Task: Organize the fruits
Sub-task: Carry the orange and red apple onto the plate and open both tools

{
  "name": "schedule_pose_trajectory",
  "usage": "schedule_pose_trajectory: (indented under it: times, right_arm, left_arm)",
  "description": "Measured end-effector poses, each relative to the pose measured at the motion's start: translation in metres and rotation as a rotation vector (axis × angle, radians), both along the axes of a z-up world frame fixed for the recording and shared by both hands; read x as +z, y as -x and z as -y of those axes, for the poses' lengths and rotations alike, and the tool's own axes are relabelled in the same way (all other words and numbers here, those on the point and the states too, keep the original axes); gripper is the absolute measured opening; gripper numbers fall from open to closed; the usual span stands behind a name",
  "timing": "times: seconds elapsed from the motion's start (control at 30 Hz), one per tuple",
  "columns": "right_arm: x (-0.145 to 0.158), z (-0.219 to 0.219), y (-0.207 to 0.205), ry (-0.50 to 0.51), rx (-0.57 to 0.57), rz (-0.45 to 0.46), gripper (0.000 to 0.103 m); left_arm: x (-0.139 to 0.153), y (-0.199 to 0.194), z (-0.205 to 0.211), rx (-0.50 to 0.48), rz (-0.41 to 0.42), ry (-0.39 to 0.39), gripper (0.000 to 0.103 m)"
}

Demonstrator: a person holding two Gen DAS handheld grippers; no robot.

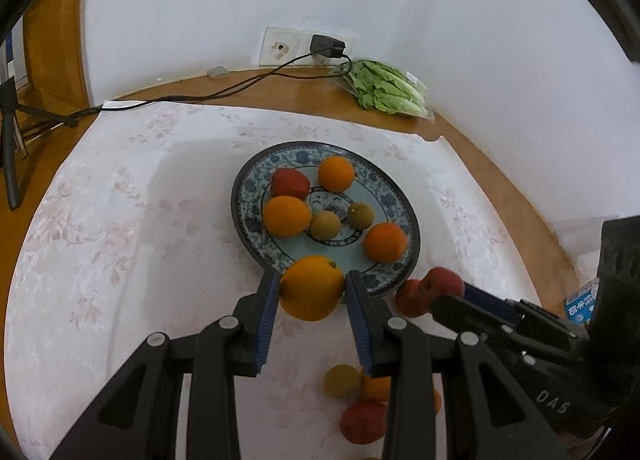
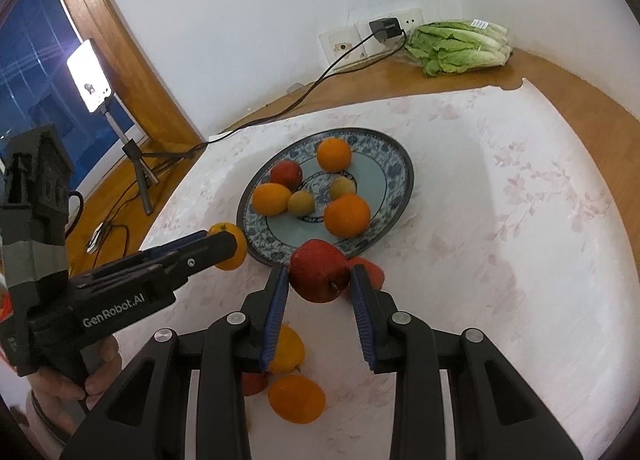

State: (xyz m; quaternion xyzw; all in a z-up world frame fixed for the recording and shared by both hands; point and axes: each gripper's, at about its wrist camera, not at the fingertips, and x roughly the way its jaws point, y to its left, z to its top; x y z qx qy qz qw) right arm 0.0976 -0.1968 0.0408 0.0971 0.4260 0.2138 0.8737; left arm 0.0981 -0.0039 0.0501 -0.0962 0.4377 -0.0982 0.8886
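My left gripper (image 1: 313, 280) is shut on a large orange (image 1: 312, 294), held just above the near rim of the blue-patterned plate (image 1: 244, 179). The plate holds a red apple (image 1: 290, 183), three oranges and two small brownish-green fruits. My right gripper (image 2: 320, 272) is shut on a red apple (image 2: 318, 272) over the plate's near edge (image 2: 400, 163). The two grippers see each other: the right gripper (image 1: 452, 296) from the left wrist, the left gripper (image 2: 224, 240) with its orange (image 2: 236, 248) from the right wrist. Several loose fruits (image 2: 296, 398) lie on the cloth beneath the grippers.
A bagged lettuce (image 1: 384, 89) lies by the wall at the back right. A charger cable (image 1: 240, 87) runs from the wall socket across the wooden table edge. A lit phone on a tripod (image 2: 90, 75) stands left of the table. A blue carton (image 1: 580, 304) sits at the right.
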Motion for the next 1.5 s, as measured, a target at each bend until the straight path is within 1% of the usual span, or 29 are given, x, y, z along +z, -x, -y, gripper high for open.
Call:
schedule_pose_trajectory:
  times: [0.37, 0.77, 0.87, 1.1, 1.5]
  right_arm:
    - [0.006, 0.007, -0.019, 0.033, -0.001, 0.042, 0.033]
    - [0.003, 0.007, -0.038, 0.048, -0.013, 0.071, 0.033]
    - [0.0, 0.008, -0.042, 0.051, -0.019, 0.071, 0.033]
    - [-0.009, 0.006, -0.053, 0.093, -0.033, 0.071, 0.033]
    - [-0.014, 0.003, -0.055, 0.122, -0.029, 0.08, 0.033]
  left_arm:
    - [-0.005, -0.017, 0.01, -0.006, 0.006, -0.025, 0.035]
    - [-0.016, -0.026, 0.018, -0.017, 0.0, -0.057, 0.035]
    - [-0.017, -0.028, 0.018, -0.017, 0.002, -0.052, 0.035]
    - [-0.018, -0.029, 0.018, -0.018, 0.008, -0.049, 0.035]
    - [-0.018, -0.029, 0.019, -0.02, 0.009, -0.052, 0.036]
